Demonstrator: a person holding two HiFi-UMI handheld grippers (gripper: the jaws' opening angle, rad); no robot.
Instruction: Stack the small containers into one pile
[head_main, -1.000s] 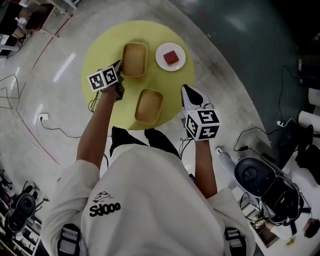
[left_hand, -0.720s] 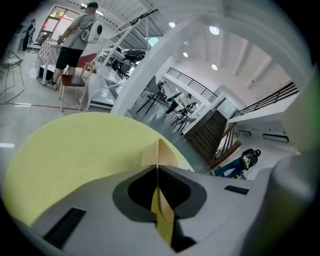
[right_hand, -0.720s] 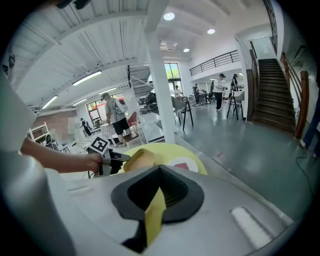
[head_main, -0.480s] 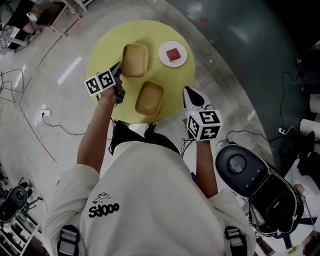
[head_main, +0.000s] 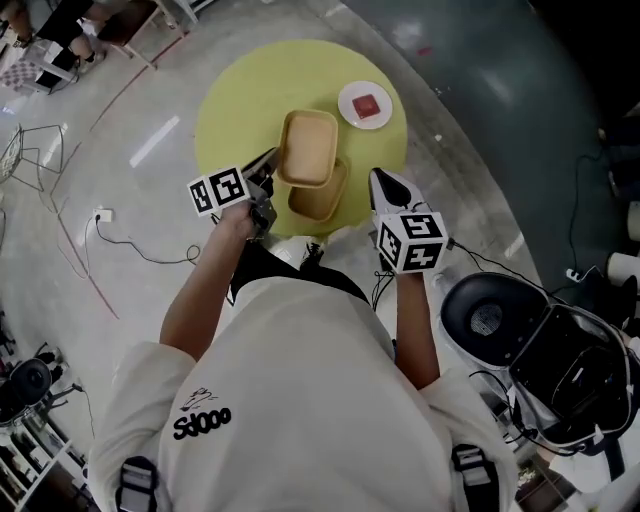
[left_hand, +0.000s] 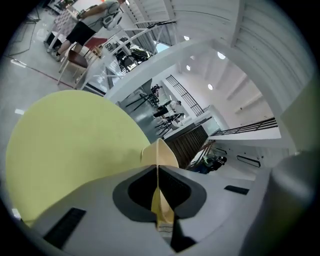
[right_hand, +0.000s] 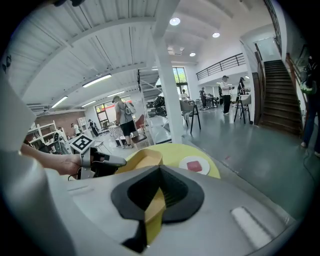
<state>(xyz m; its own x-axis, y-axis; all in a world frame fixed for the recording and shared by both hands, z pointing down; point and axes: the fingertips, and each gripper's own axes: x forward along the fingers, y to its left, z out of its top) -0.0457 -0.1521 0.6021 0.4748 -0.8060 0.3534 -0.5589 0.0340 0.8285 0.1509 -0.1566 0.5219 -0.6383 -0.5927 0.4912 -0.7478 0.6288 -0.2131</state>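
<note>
1. Tan upper container (head_main: 308, 145), clamped by its rim in the left gripper (head_main: 271, 160), hangs partly over the lower container (head_main: 320, 201); I would level and centre it before lowering.
2. Right gripper (head_main: 384, 186), jaws together and empty, is just beside.
3. Yellow round table (head_main: 245, 100) also carries a white plate (head_main: 350, 108); grey floor (head_main: 130, 225), large hall.

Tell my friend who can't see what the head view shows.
The left gripper holds a tan container by its rim, partly over a second container on a round yellow table. The right gripper hangs by the table's near edge, and a white plate with a red block sits farther off.
</note>
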